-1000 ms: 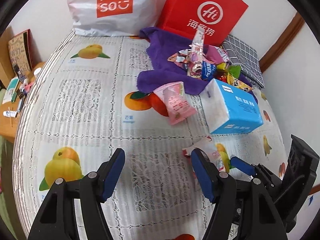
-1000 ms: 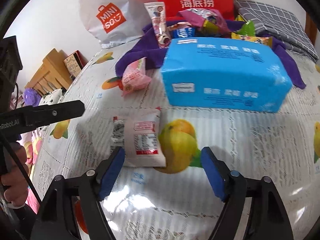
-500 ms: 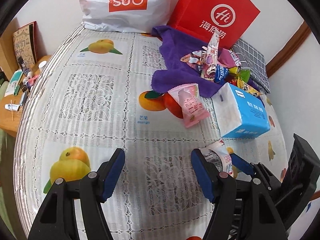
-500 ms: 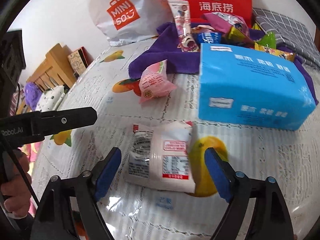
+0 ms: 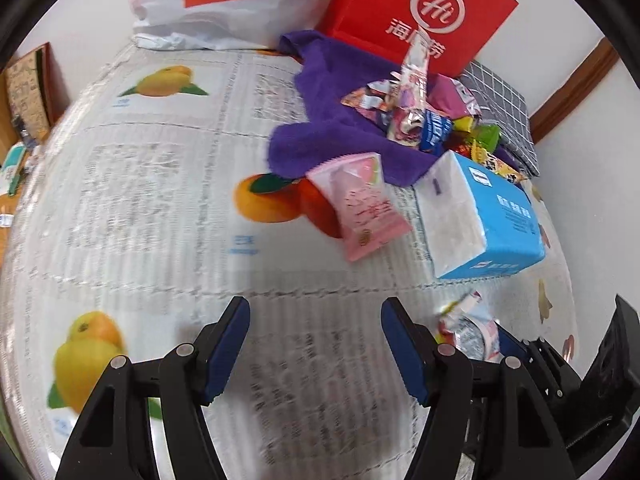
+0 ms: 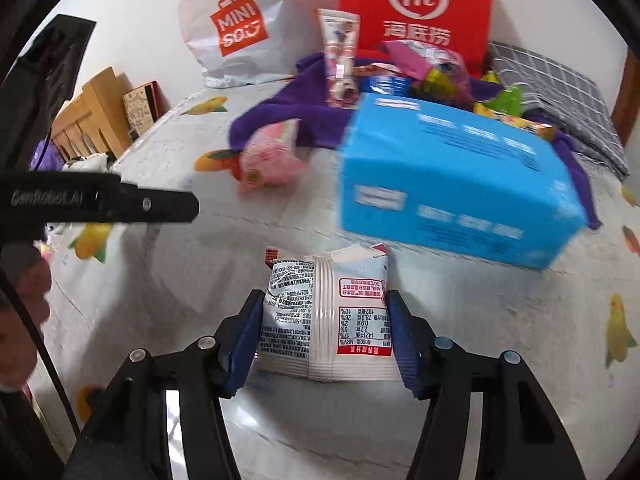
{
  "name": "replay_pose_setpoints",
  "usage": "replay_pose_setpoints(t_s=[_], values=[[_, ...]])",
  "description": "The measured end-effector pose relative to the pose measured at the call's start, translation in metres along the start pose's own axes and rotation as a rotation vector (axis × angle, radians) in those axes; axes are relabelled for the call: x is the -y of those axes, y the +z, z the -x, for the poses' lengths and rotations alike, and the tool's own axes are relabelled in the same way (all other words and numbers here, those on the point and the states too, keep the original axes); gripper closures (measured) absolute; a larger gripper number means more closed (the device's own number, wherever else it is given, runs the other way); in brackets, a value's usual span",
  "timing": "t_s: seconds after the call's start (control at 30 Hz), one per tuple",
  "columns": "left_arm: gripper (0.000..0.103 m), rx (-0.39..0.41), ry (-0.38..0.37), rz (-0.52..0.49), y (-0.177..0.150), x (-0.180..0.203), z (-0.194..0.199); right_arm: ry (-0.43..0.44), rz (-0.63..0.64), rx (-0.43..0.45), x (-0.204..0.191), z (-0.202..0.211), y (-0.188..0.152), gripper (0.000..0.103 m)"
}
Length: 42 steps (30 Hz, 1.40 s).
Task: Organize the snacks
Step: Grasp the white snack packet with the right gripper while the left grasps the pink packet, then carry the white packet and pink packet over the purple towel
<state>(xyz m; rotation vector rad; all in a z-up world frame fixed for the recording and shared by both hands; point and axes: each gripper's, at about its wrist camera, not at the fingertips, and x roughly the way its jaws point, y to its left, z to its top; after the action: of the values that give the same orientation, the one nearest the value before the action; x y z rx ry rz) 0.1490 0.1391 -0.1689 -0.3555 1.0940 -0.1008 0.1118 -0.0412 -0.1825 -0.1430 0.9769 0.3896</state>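
Note:
A white snack packet [image 6: 332, 304] with red and black print lies on the fruit-print tablecloth [image 6: 460, 340]. My right gripper [image 6: 324, 320] is closing on it, and both blue pads press its sides so the wrapper bulges. The left wrist view shows the same packet [image 5: 468, 328] low at the right. My left gripper [image 5: 316, 332] hangs open over bare cloth with nothing between its fingers. A pink snack packet [image 5: 360, 208] lies ahead of it, also seen further back from the right wrist [image 6: 272, 160]. Several more snacks [image 5: 420, 112] are heaped on a purple cloth [image 5: 320, 128].
A blue tissue pack [image 6: 452, 176] lies just beyond the white packet, to its right. A red paper bag [image 5: 420, 12] and a white shopping bag [image 5: 208, 0] lean against the wall. A grey checked cushion [image 6: 560, 92] sits far right, wooden furniture [image 6: 92, 116] left.
The right jaws have come in from wide apart onto the white packet, which is now squeezed narrower. The left gripper has dropped and moved forward, still open.

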Motion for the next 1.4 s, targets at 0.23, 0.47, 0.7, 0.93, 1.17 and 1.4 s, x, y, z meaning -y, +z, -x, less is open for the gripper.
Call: replay_pose_setpoints(t_s=[0.23,0.47,0.7,0.93,1.17,1.4], values=[[0.037,0.008,-0.025,0.006,0.015,0.014,-0.013,-0.103,-0.049,0.02,0.068,0.015,-0.019,0.044],[0.037,0.007,-0.053,0.042,0.032,0.019,-0.026,-0.138,-0.141,0.038,0.126,0.02,-0.025,0.044],[0.037,0.024,-0.039,0.047,0.042,0.028,-0.037,-0.095,-0.166,0.051,0.134,0.022,-0.027,0.043],[0.052,0.058,0.063,0.028,0.05,0.039,-0.044,-0.092,-0.157,0.051,0.133,0.021,-0.027,0.042],[0.07,0.059,0.058,0.035,0.049,0.034,-0.041,-0.103,-0.143,0.046,0.13,0.02,-0.026,0.041],[0.071,0.036,0.044,0.033,0.027,0.027,-0.028,-0.137,-0.115,0.039,0.124,0.02,-0.026,0.043]])
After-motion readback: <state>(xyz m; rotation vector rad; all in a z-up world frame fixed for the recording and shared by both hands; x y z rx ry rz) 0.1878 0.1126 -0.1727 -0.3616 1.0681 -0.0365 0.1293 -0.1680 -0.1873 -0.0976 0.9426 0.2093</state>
